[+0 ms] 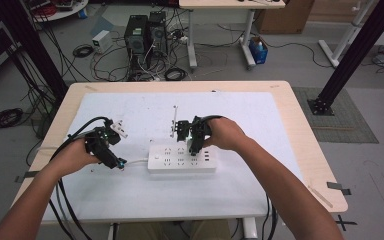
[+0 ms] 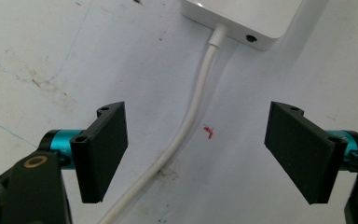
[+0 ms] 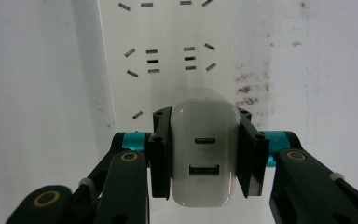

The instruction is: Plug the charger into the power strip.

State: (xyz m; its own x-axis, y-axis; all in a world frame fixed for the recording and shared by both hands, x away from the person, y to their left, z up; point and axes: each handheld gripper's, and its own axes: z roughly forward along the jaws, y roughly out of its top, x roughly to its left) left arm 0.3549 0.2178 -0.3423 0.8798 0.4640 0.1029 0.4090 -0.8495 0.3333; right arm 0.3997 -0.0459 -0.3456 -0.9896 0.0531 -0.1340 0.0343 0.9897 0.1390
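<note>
A white power strip (image 1: pixel 180 159) lies on the white mat, its sockets facing up (image 3: pixel 168 56). My right gripper (image 1: pixel 194 147) is shut on a white USB charger (image 3: pixel 205 158), whose two ports face the camera; the jaws (image 3: pixel 204 122) press on its two sides. The charger sits right over the strip's sockets; whether its pins are in, I cannot tell. My left gripper (image 1: pixel 117 162) hovers open by the strip's left end. The strip's white cable (image 2: pixel 200 93) runs between its jaws (image 2: pixel 196 140) untouched, and a corner of the strip (image 2: pixel 242 18) shows beyond.
The white mat (image 1: pixel 260 125) covers most of the wooden table (image 1: pixel 305 150). A small white plug-like object (image 1: pixel 120 129) lies near the left hand. A thin metal rod (image 1: pixel 174 117) lies behind the strip. Computers and cables (image 1: pixel 145 35) stand on the floor beyond.
</note>
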